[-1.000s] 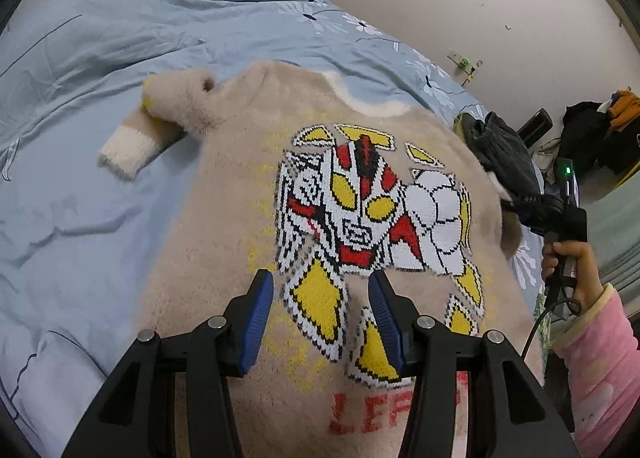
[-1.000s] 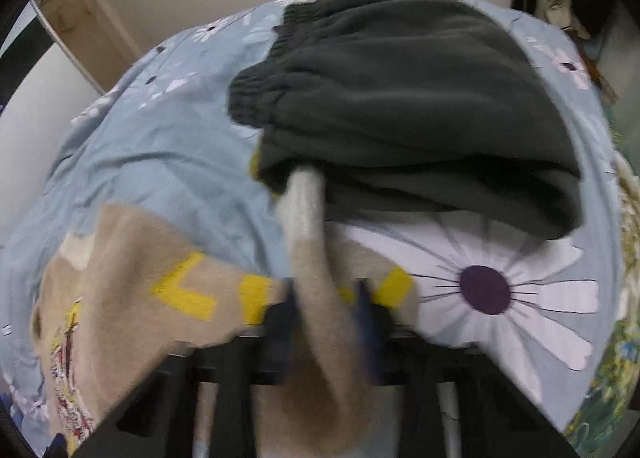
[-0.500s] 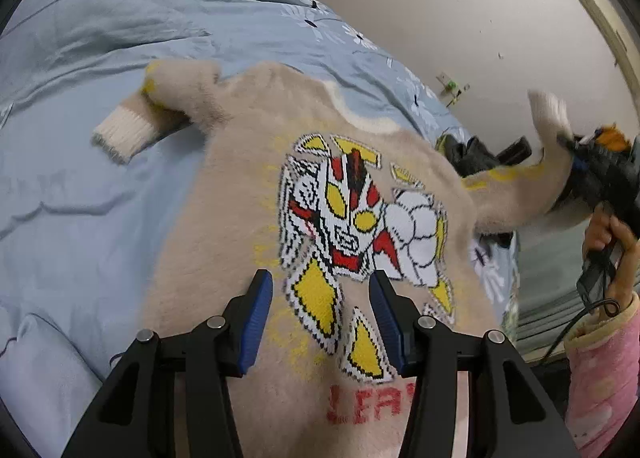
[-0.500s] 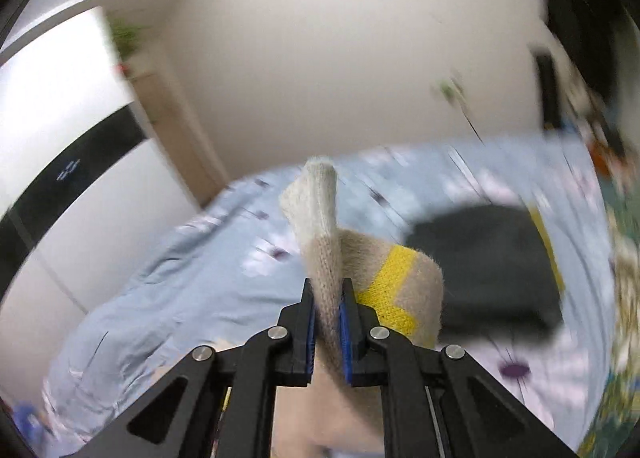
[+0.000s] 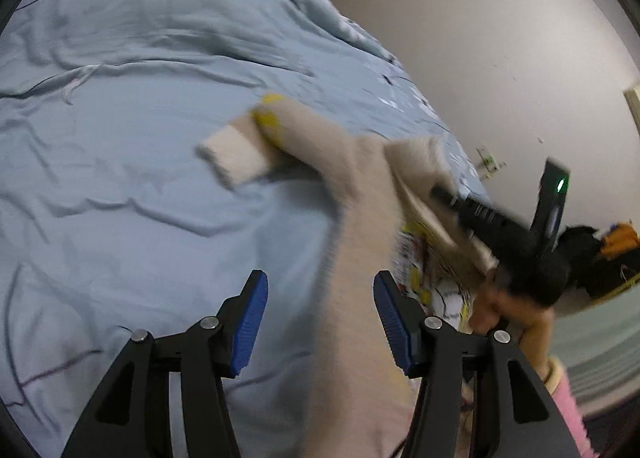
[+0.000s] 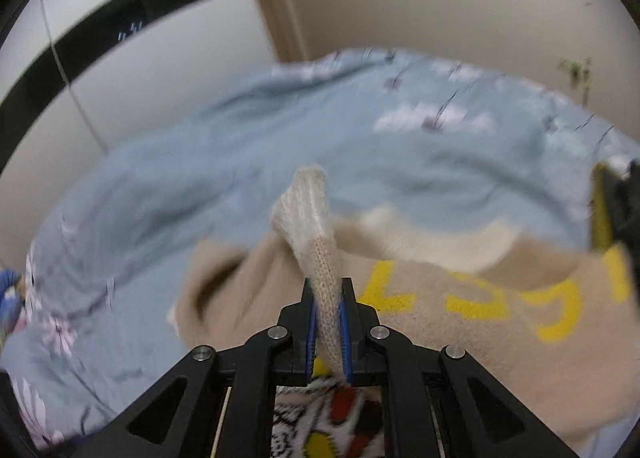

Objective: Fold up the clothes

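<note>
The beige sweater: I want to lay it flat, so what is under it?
The beige sweater lies on a light blue floral duvet, visible all around it. Whatever sits beneath its body is covered.

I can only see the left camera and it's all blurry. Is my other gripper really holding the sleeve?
Observer: Yes. The right gripper is shut on the sleeve, just below its white cuff.
Child: Is the cuff hanging down?
Observer: No, it pokes up past the fingertips.
Child: What's under it?
Observer: The sweater, with yellow letters showing.
</note>
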Demonstrator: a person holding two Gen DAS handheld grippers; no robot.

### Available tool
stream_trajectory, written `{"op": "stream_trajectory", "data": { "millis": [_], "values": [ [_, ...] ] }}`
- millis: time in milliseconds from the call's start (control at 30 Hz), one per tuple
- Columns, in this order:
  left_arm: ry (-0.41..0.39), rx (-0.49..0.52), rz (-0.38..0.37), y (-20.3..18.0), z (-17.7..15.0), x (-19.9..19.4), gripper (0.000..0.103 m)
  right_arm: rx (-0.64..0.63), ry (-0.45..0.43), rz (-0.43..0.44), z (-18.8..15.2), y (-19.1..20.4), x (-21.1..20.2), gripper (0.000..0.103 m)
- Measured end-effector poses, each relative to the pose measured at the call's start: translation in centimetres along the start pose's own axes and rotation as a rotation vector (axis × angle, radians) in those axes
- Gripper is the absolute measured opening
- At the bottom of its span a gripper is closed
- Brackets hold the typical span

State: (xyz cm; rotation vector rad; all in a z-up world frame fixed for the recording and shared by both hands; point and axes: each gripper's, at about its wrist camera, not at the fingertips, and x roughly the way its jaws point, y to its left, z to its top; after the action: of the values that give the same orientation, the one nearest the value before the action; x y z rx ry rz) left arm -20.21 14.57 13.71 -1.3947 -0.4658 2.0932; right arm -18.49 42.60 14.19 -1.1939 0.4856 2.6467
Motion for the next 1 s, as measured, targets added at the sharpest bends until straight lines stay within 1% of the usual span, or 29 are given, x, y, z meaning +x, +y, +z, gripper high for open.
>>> {"op": "stream_trajectory", "data": {
  "millis": [100,167,233,300,367,400,433,467,567,667,733,800,867,900,933,967,1000],
  "values": [
    [-0.002,-0.027,0.020,1.2,0.9,0.1,0.056,-0.013,0.033,0.045,-0.6,-0.3,-0.1,0.014],
    [-0.002,-0.025,0.040,1.5,1.4,0.3,0.056,-0.022,0.055,0.075,-1.1,-0.6,-0.2,0.015],
    [-0.001,-0.002,0.069,1.2,2.1,0.7,0.056,-0.031,0.077,0.105,-1.5,-0.8,-0.3,0.018],
    [-0.002,0.042,0.112,0.8,3.1,1.0,0.056,-0.007,0.067,0.136,-1.6,-1.6,-1.7,0.021],
    [-0.017,0.094,0.149,-0.2,4.2,1.2,0.056,0.021,0.055,0.152,-1.7,-2.5,-3.1,0.029],
    [-0.026,0.122,0.170,-1.0,5.0,1.4,0.058,0.022,0.064,0.132,-1.9,-2.9,-3.1,0.032],
    [-0.035,0.151,0.192,-1.8,5.8,1.7,0.059,0.023,0.074,0.112,-2.1,-3.3,-3.1,0.040],
    [-0.045,0.180,0.214,-2.6,6.6,1.9,0.060,0.023,0.083,0.093,-2.3,-3.6,-3.0,0.044],
    [-0.045,0.245,0.266,-5.2,8.3,3.6,0.060,0.026,0.111,0.034,-2.9,-4.8,-3.0,0.044],
    [-0.019,0.317,0.339,-7.5,9.9,6.6,0.061,0.028,0.139,-0.025,-3.5,-5.9,-3.0,0.044],
    [0.011,0.350,0.378,-8.6,10.5,8.6,0.061,0.004,0.158,-0.051,-4.0,-5.9,-2.5,0.044],
    [0.053,0.403,0.421,-9.6,10.9,10.8,0.061,0.020,0.110,-0.022,-4.0,-6.1,-3.6,0.044],
    [0.077,0.469,0.483,-10.5,10.9,12.3,0.061,0.068,0.011,0.036,-3.4,-6.9,-6.1,0.044],
    [0.086,0.512,0.527,-11.0,10.8,13.2,0.061,0.090,-0.034,0.042,-3.1,-7.5,-7.3,0.045],
    [0.091,0.552,0.565,-11.4,10.8,14.0,0.061,0.108,-0.066,0.033,-3.0,-8.1,-8.2,0.048],
    [0.095,0.593,0.605,-11.7,10.8,15.0,0.061,0.122,-0.086,0.026,-3.0,-8.7,-8.9,0.050],
    [0.103,0.634,0.650,-11.9,10.7,16.0,0.061,0.133,-0.094,0.019,-3.0,-9.4,-9.2,0.050]
  ]
}}
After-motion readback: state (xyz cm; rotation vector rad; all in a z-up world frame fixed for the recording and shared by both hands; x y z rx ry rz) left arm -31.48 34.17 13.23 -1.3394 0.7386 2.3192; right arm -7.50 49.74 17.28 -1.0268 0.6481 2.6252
